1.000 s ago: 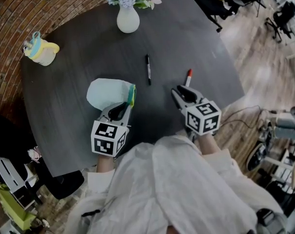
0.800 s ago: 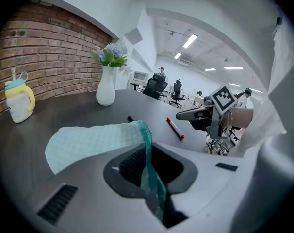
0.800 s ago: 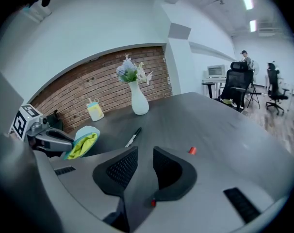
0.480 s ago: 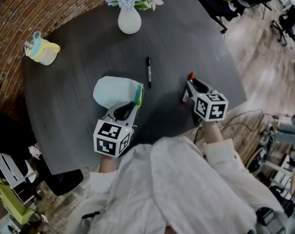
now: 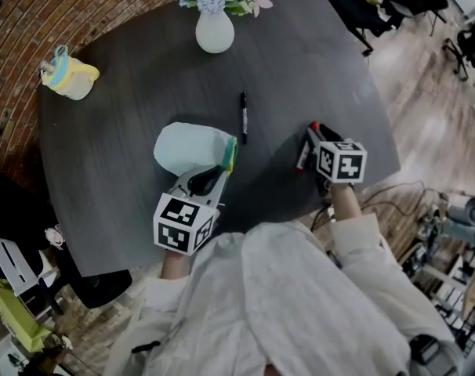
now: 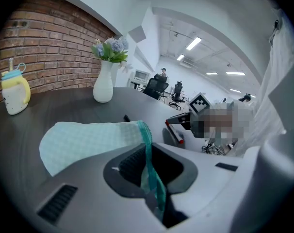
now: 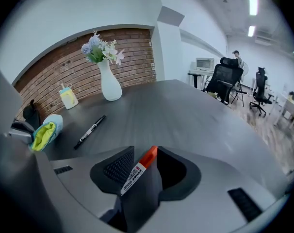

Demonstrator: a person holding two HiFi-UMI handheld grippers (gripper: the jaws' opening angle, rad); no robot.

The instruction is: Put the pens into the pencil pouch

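The left tongs (image 6: 148,165) are clamped on the teal zip edge of the pouch (image 5: 192,147), and that edge runs as a thin strip between the two pads. The rest of the pale green pouch lies flat on the dark counter (image 5: 300,61), spreading ahead of these tongs and off to their left.

The right tongs (image 7: 146,171) have just been opening and stand wide apart. The red-capped pen (image 7: 137,170) lies between them, with its labelled barrel running back toward the hinge and its cap pointing forward past the tips. It sits closer to the left-hand pad than to the other; I cannot tell whether it touches that pad. In the head view this pen shows along the inner side of the right tongs, with its cap away from the person.

The black pen (image 5: 243,116) lies on the counter ahead of both tongs, forward and left of the right pair and forward and slightly right of the left pair. It is apart from the mouth of the pouch.

A white vase (image 5: 215,34) of flowers stands far ahead of both tongs. A yellow cup (image 5: 69,77) with a blue lid sits well off to the left of the left tongs, near the counter's edge by the brick wall (image 5: 18,14). White sleeves (image 5: 355,233) follow behind the tongs
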